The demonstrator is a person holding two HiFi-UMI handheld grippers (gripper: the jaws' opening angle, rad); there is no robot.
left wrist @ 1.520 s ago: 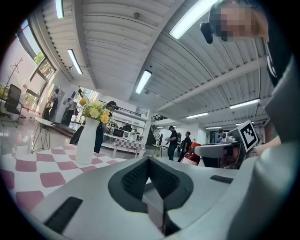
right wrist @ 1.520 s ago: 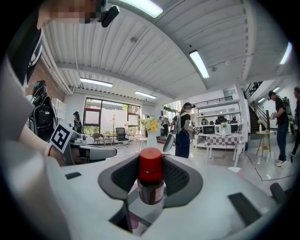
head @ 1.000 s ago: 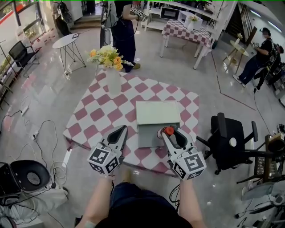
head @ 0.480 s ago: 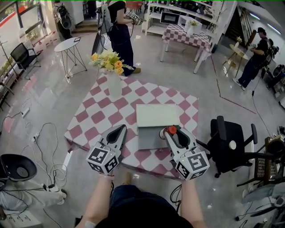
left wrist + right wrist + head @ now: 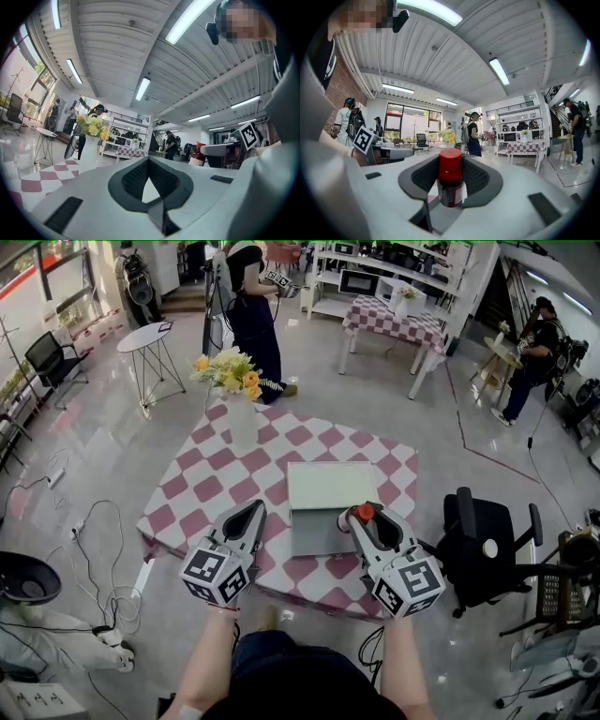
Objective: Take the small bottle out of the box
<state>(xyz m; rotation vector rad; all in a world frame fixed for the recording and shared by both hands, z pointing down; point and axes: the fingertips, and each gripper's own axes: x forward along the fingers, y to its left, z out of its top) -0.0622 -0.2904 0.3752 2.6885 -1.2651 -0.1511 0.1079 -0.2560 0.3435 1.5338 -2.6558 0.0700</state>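
A small dark bottle with a red cap (image 5: 363,513) (image 5: 451,180) stands upright between the jaws of my right gripper (image 5: 366,518) (image 5: 451,165), which is shut on it, above the table's near right part. Just beyond and left of the bottle, the pale green box (image 5: 333,486) lies on the pink-and-white checked table (image 5: 197,493). I cannot tell from here what the box holds. My left gripper (image 5: 251,512) (image 5: 149,162) hovers left of the box, its jaw tips together with nothing between them.
A white vase of yellow flowers (image 5: 240,413) (image 5: 89,145) stands on the table's far left. A black office chair (image 5: 483,540) is close on the right. A person (image 5: 253,306) stands behind the table, near a round white side table (image 5: 150,334).
Both grippers have risen a little over the table's near edge, the bottle still in the right one. The jaws look unchanged.
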